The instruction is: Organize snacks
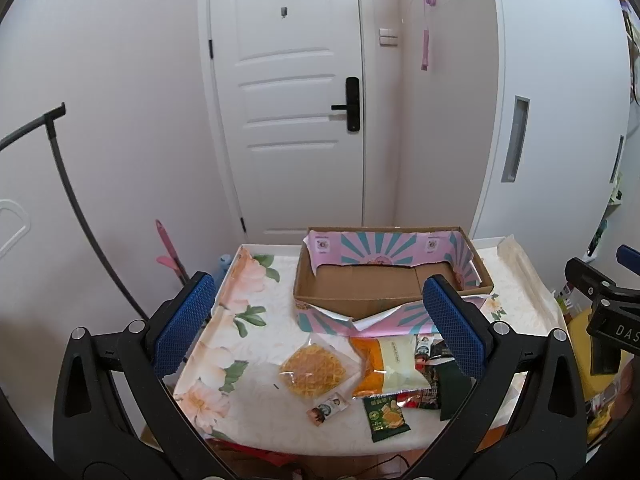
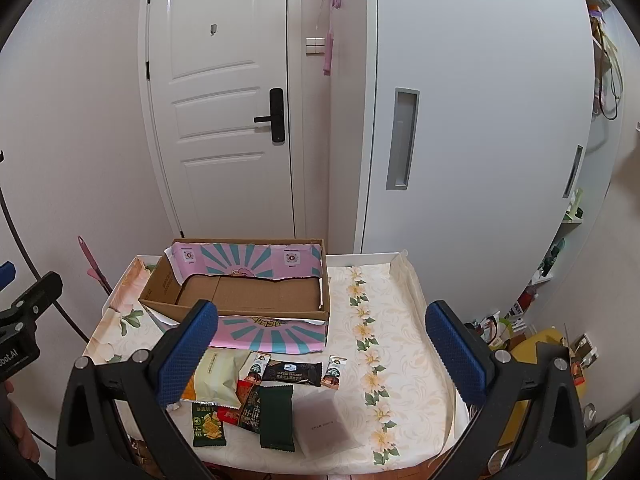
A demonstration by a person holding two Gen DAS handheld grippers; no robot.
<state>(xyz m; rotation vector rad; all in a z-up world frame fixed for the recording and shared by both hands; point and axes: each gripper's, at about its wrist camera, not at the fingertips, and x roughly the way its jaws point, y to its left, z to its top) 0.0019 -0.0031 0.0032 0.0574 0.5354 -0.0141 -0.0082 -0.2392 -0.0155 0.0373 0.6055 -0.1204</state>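
Observation:
An open cardboard box [image 1: 320, 288] [image 2: 168, 284] with a pink and teal printed lining stands at the back of a small table. It looks bare inside. In front of it lie several snack packets: a clear bag of yellow waffle biscuits [image 1: 314, 370], an orange and white bag [image 1: 386, 368] [image 2: 218, 376], a green cracker packet [image 1: 386, 420] [image 2: 208, 426], a dark green packet [image 2: 276, 416], a black cracker bar [image 2: 292, 372] and a white pouch [image 2: 326, 426]. My left gripper [image 1: 320, 326] and right gripper [image 2: 322, 354] both hang open above the near edge, holding nothing.
The table [image 2: 400, 320] has a floral cloth and raised white rims. A white door [image 1: 292, 100] and a white cabinet [image 2: 460, 140] stand behind it. Clutter and a yellow object [image 2: 536, 344] sit to the right. The right gripper's body [image 1: 608, 308] shows in the left wrist view.

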